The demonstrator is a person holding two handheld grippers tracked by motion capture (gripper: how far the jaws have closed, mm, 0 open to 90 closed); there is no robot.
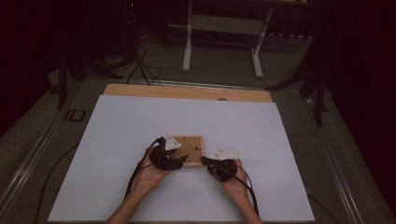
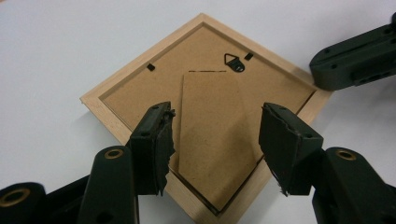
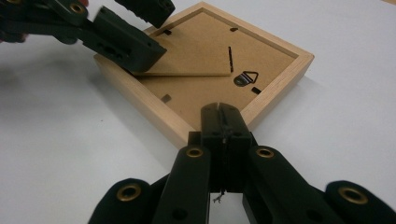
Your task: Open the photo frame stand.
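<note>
Lying face-down near the white table's (image 1: 116, 135) front edge, the picture frame (image 1: 191, 150) sits between both hands. The left gripper (image 2: 215, 140), jaws spread, straddles the easel stand (image 2: 212, 140) at one corner; the right gripper (image 3: 223, 121), jaws pressed together and empty, rests against the opposite corner.

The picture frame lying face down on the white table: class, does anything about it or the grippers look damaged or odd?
Two things. The picture frame's easel stand is lifted off the backing instead of lying flat, with the open left gripper over it. That gripper's rubber pads look torn and ragged along their edges. The right gripper is shut at a frame corner.
</note>
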